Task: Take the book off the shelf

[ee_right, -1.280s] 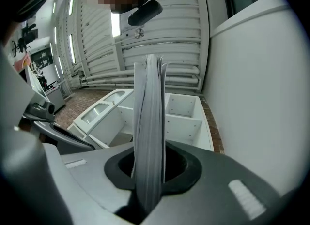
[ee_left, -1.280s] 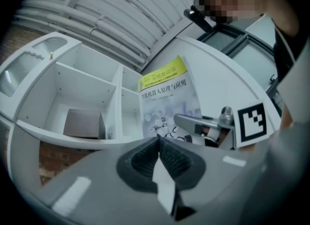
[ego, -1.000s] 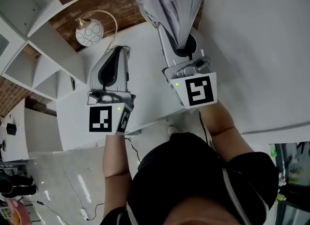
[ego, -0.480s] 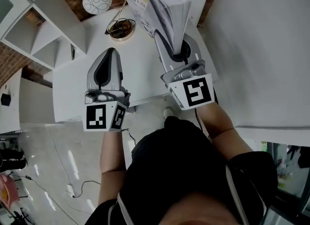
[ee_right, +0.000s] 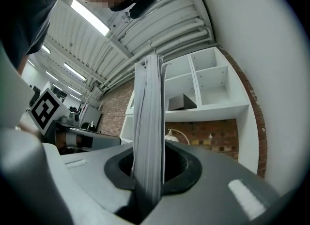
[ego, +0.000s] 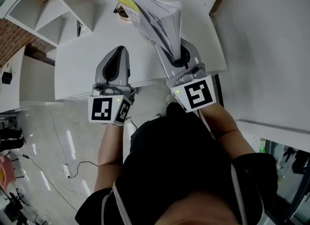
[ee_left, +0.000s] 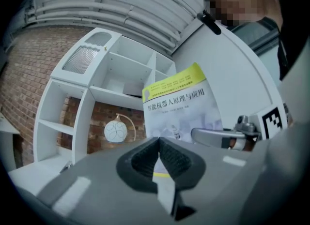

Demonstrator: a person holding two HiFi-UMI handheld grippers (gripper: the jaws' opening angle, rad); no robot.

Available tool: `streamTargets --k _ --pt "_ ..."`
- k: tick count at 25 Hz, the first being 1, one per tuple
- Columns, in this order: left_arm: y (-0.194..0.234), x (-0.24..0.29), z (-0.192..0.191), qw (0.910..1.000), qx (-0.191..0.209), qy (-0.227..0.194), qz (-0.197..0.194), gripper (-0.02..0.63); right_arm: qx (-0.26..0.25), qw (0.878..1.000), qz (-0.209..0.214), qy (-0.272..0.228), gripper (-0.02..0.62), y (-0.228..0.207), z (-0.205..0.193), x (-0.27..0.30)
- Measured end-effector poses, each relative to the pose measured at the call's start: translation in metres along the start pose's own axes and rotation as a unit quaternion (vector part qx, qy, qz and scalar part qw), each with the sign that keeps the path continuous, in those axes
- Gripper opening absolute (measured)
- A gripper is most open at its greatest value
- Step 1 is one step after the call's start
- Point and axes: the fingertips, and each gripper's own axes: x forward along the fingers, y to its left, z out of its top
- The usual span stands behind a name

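One book, one grip: right hand-held gripper pinches the book by one edge, clear of the shelf, above the desk.
Left hand-held gripper is pressed together, empty. Pages are fanning, so keep the clamp firm, lower level, set it flat.

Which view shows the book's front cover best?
The left gripper view: the book faces it, yellow band and title visible. The head view shows fanned pages from above; the right gripper view, only page edges.

Glossy paper book, matt white shelf
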Motion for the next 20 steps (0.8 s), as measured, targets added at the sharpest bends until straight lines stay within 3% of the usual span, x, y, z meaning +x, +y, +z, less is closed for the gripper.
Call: streamTargets --k 13,20 --pt "0.014 -0.017 -0.031 0.9992 -0.038 0.012 0.002 0.006 0.029 0.998 0.030 0.052 0.065 0.041 -0.043 0.003" --pt "0.025 -0.020 -0.030 0.9992 -0.038 0.012 0.008 0.006 0.024 0.997 0.051 0.047 0.066 0.053 -0.042 0.018"
